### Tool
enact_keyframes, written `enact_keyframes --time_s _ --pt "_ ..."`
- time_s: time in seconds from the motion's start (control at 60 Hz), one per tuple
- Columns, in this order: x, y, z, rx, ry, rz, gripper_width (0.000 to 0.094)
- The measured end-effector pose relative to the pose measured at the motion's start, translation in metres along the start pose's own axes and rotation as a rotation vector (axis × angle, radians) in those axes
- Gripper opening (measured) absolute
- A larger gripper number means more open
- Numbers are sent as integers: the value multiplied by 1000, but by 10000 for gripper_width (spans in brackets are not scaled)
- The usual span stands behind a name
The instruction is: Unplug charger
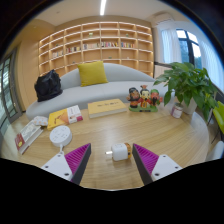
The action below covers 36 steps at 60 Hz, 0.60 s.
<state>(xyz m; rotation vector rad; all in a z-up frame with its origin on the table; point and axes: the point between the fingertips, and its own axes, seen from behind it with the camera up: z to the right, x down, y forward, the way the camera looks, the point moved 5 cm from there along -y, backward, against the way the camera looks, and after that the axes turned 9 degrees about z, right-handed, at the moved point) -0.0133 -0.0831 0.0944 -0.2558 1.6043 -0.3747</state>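
Beyond the table: sofa [100,82], pale grey and soft-looking, carrying a yellow cushion [92,72] and a black bag [47,86]; wooden shelving [95,42] fills the wall behind.
Table [110,125]: light wood, smooth, faintly grained, round-edged at the near side.
Far right corner: leafy green plant [186,85], with small figurines [143,97] to its left.
Middle of the table: flat yellow book [106,106].
Left edge: open magazines [32,132] and a round white disc [60,135], its use unclear.
Gripper [112,160]: jaws spread wide, holding nothing; purple pads [78,157] face inward.
Charger [119,152]: small white block at the near edge, standing between the fingers with a gap on each side; a pale, low part joins its left side, too small to identify.
Handling, as a judgement: hard, smooth plastic, light, rigid, somewhat slippery, not fragile.
Hold: across its two flat side faces, squarely on the body, never on any cord; expect the plug to resist before releasing.
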Motion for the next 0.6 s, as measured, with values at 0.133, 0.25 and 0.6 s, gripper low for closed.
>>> enact_keyframes --time_s 0.133,0.25,0.6 --pt "-3 -55 -4 2 -72 26 854" --pt "2 -99 -10 -2 -118 36 852" --pt "15 -162 -15 -44 -144 69 854"
